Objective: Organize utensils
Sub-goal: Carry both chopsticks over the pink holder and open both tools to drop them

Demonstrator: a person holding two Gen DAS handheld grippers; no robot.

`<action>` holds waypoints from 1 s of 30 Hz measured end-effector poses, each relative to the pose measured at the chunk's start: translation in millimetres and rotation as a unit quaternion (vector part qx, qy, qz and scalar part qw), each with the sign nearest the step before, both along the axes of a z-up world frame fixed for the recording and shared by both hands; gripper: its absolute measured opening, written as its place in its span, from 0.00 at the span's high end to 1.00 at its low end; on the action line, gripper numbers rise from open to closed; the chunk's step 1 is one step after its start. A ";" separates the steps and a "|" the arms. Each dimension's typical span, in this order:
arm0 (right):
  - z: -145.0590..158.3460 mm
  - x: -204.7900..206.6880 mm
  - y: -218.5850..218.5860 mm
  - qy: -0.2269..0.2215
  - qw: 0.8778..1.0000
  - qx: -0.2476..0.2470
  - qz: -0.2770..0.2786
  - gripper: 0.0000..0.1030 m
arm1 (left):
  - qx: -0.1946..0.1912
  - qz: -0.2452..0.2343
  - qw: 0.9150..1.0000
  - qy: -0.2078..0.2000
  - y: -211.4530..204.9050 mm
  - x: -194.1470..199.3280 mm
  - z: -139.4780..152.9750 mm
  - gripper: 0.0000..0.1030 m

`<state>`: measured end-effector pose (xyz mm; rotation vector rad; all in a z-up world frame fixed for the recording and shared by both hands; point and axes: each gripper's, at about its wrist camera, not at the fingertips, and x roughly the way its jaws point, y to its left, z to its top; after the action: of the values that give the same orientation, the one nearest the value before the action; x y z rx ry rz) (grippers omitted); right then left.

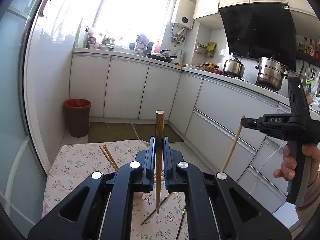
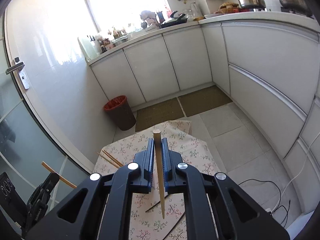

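My left gripper [image 1: 159,142] is shut on a brown wooden chopstick [image 1: 159,160] held upright above the floral tablecloth [image 1: 80,164]. My right gripper [image 2: 159,143] is shut on a pale wooden chopstick [image 2: 160,176], also upright over the cloth [image 2: 200,156]. The right gripper also shows in the left wrist view [image 1: 245,121] with its pale chopstick [image 1: 233,144]. The left gripper shows in the right wrist view [image 2: 52,177] with its chopstick [image 2: 66,180]. Light wooden chopsticks [image 1: 109,157] lie on the cloth at the left. Two dark chopsticks [image 1: 155,210] lie below the grippers.
A brown bin with a red liner [image 1: 77,118] stands on the floor beyond the table. White cabinets [image 1: 128,88] and a counter with pots [image 1: 270,74] run along the back and right. Cables [image 2: 280,198] lie on the tiled floor at the right.
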<state>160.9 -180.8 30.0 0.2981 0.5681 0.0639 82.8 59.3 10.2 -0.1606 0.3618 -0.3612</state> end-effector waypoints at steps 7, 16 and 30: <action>47.2 12.2 10.4 -0.038 0.999 0.010 0.017 0.92 | 0.004 0.038 0.999 -0.014 -2.1 27.2 14.4 0.94; 65.3 55.2 29.9 -0.059 0.997 0.025 0.034 0.92 | 0.024 0.092 0.995 -0.008 -14.6 91.0 -4.0 0.94; -16.4 120.1 74.0 0.003 0.997 0.020 0.068 0.92 | -0.054 0.106 0.992 0.038 25.0 107.6 -70.0 0.68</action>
<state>281.0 -106.7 13.5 0.2986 0.5941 0.2057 190.4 84.4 -59.8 -0.3163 0.3962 -0.1638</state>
